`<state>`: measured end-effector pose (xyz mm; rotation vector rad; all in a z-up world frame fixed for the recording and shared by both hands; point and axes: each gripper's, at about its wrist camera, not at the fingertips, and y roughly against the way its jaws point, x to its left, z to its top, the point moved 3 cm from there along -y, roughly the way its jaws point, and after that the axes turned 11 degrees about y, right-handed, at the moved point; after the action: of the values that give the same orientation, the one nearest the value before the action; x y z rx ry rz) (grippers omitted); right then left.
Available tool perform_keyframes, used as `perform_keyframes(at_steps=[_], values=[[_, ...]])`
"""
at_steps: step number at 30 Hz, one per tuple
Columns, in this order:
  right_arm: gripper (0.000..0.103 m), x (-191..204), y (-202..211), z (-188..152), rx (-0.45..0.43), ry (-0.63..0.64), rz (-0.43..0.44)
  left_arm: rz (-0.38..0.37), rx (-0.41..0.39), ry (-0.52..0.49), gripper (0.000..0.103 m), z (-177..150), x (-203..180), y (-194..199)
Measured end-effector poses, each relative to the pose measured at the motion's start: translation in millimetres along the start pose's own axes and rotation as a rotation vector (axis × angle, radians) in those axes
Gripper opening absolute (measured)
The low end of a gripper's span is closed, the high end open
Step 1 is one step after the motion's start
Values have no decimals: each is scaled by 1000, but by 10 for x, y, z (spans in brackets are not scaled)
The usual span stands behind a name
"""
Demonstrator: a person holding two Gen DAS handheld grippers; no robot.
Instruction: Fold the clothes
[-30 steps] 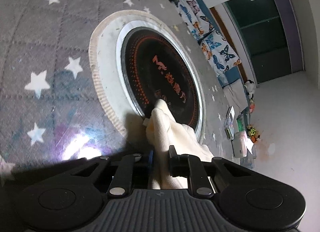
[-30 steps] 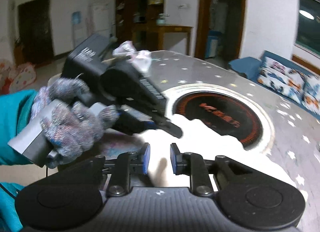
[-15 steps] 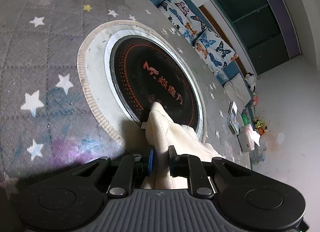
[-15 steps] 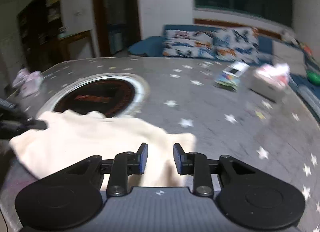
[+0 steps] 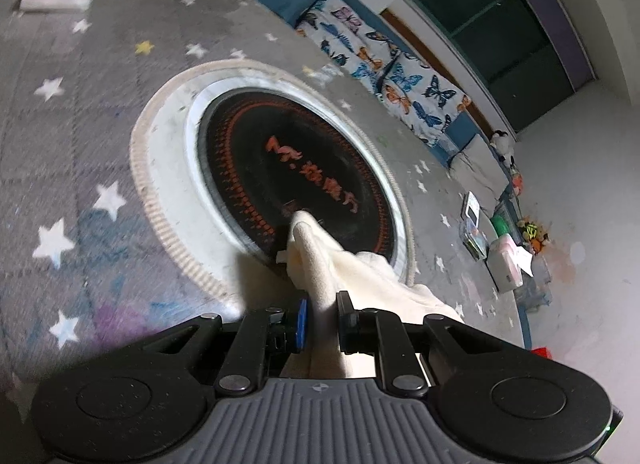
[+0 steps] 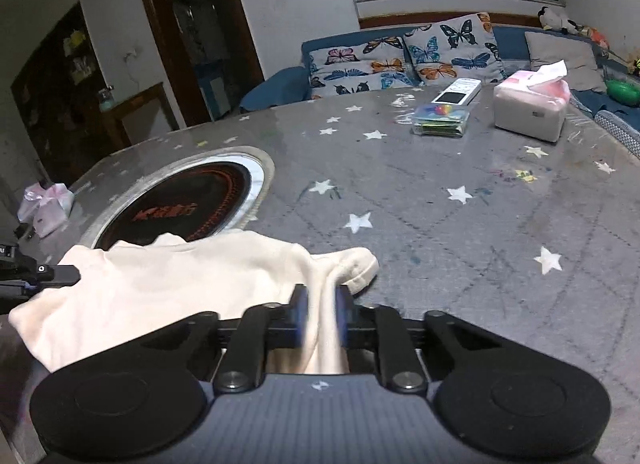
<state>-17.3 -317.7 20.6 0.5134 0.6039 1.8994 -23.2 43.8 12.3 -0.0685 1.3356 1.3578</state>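
Cream garment, lower left of frame: left tool clenched on one edge; right tool closing on another, stretching it over the table for folding.

Left gripper clamped on cloth, right gripper closing on it

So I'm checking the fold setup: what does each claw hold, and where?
Both hold the cream garment: the left claw pinches a bunched edge, and the right claw is closing on cloth beside its cuffed end.
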Motion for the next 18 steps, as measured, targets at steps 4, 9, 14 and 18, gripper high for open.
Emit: perform_keyframes(at_steps=[4, 9, 14, 18], values=[[10, 12, 151, 38, -45, 6, -15, -16, -10, -61, 15, 5, -180, 19], [9, -127, 450, 102, -105, 4, -81, -55, 10, -141, 14, -48, -508, -82], [9, -394, 712, 118, -128, 0, -186, -103, 62, -211, 13, -228, -921, -372], [9, -687, 938, 129, -135, -7, -288, -158, 104, -259, 13, -422, -1281, -640]])
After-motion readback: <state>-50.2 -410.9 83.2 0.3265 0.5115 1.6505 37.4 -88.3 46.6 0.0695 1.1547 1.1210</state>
